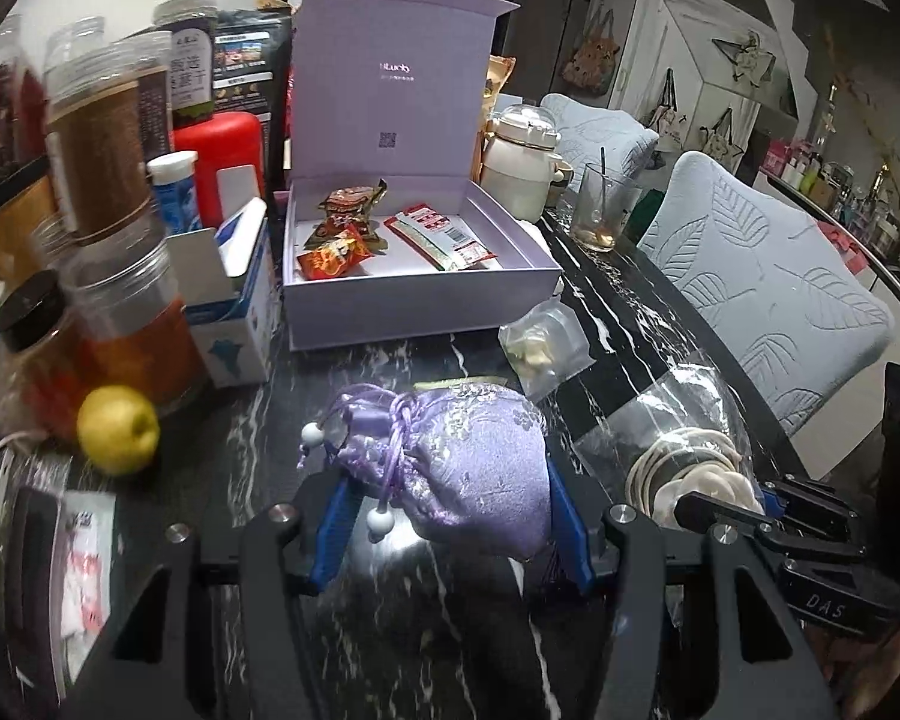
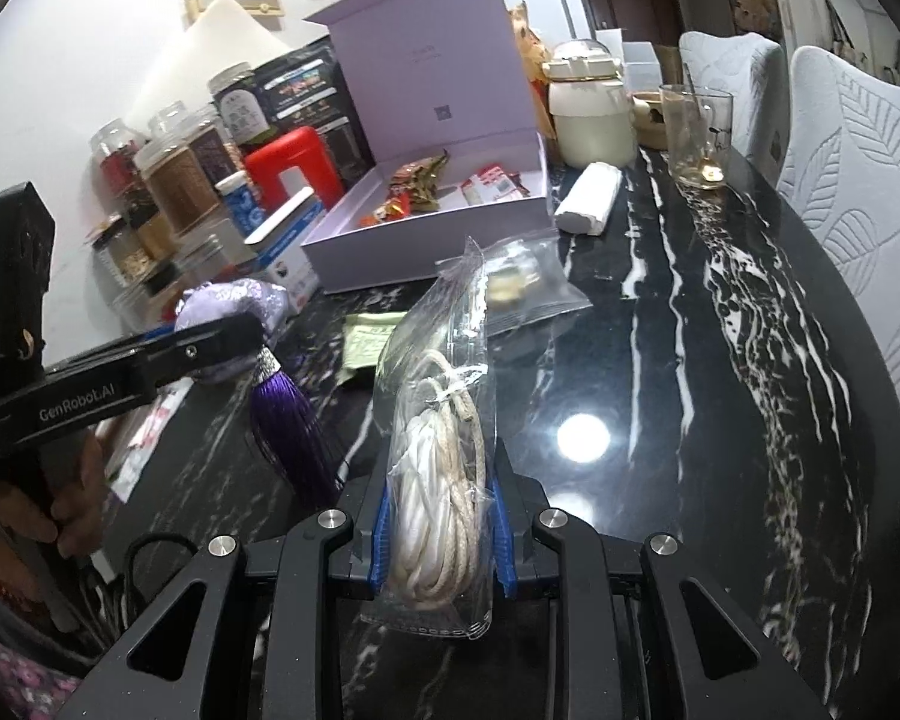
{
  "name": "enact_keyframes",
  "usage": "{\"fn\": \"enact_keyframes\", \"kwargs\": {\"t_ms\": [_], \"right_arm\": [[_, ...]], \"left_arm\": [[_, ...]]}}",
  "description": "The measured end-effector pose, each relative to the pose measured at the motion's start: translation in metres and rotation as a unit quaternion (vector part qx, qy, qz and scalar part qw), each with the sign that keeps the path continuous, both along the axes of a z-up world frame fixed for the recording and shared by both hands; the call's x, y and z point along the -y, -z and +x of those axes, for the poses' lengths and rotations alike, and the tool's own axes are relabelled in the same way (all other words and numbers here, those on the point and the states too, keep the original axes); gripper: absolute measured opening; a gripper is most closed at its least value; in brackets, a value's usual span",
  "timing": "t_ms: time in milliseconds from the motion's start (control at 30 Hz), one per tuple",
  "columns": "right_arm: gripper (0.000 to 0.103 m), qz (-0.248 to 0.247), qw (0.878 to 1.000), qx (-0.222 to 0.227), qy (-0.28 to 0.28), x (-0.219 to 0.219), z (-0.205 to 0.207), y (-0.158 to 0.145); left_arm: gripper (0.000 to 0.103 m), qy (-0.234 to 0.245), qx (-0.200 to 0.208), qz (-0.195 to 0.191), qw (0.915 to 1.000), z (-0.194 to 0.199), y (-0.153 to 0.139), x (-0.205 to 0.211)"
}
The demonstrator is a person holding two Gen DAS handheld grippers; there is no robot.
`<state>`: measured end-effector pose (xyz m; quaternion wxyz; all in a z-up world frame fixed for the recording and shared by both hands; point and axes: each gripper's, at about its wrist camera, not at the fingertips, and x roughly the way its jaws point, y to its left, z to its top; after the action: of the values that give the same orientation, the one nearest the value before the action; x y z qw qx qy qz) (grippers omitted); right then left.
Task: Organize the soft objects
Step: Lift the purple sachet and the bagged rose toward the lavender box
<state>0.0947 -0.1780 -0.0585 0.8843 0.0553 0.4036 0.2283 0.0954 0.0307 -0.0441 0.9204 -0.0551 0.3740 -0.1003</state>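
My left gripper (image 1: 450, 516) is shut on a purple satin drawstring pouch (image 1: 468, 468) with white beads, held above the black marble table (image 1: 390, 630); the right wrist view shows the same pouch (image 2: 234, 306) with a dark purple tassel (image 2: 288, 420) hanging below. Over at the right, my right gripper (image 2: 441, 531) is shut on a clear plastic bag of white cord (image 2: 441, 468), which stands upright between the blue pads; from the left wrist this bag (image 1: 684, 456) appears at the right. Ahead lies an open lilac box (image 1: 414, 294) holding several snack packets (image 1: 342, 240).
Jars (image 1: 96, 162), a red container (image 1: 222, 156), a blue-white carton (image 1: 240, 306) and a yellow apple (image 1: 117, 429) crowd the left. A small clear bag (image 2: 522, 288) and green paper (image 2: 369, 342) lie before the box. A white roll (image 2: 588, 198), cream pot (image 2: 588, 114), glass (image 2: 696, 132) and padded chairs (image 2: 858, 180) stand right.
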Motion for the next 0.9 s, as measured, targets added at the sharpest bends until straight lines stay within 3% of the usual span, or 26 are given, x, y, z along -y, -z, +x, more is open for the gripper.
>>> {"fn": "enact_keyframes", "kwargs": {"t_ms": [400,900], "right_arm": [[0.026,0.014,0.998,0.029,-0.046,-0.023,-0.013,-0.02],[0.026,0.032,0.99,0.09,-0.104,-0.046,0.017,-0.064]], "left_arm": [[0.056,-0.034,0.019,-0.01,0.9992,-0.029,-0.014,-0.019],[0.056,-0.063,0.081,-0.01,0.9947,-0.003,-0.059,-0.03]]}}
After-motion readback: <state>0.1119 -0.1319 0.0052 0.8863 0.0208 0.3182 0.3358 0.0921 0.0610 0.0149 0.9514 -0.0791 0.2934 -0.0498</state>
